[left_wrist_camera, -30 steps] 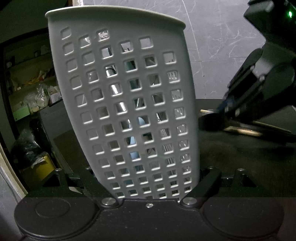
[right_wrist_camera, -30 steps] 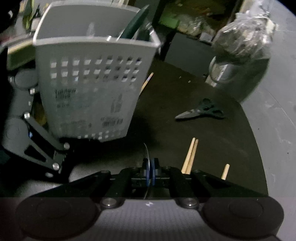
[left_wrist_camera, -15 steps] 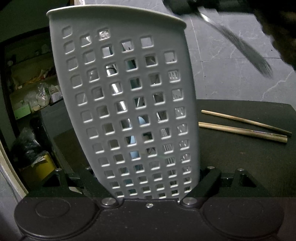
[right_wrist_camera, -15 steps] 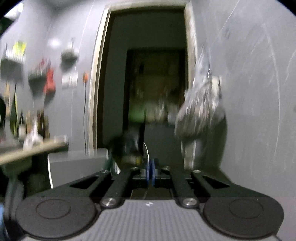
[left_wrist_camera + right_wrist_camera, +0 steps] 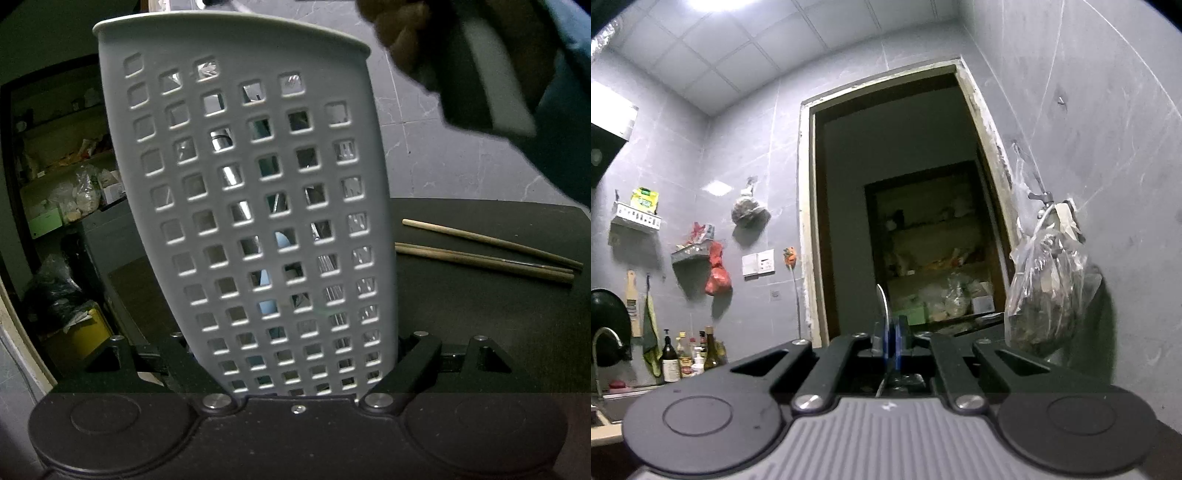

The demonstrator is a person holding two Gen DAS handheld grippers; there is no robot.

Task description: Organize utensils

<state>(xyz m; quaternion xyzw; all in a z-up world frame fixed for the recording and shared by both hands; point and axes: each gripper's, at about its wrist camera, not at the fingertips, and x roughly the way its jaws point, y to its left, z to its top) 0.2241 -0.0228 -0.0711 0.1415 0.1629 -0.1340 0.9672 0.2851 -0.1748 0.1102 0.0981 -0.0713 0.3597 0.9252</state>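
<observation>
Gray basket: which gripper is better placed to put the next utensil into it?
Right. The right gripper is shut on a thin metal utensil; the left gripper is busy clamping the basket.

No lettering, label or number can be read in either view; the bottles [image 5: 687,356] left of the right gripper's closed tongs carry labels too small to read.

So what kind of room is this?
Most likely a home kitchen. A tap curves over a sink at the left, sauce bottles line the counter, and a grey utensil basket stands on the dark table with chopsticks beside it.
</observation>
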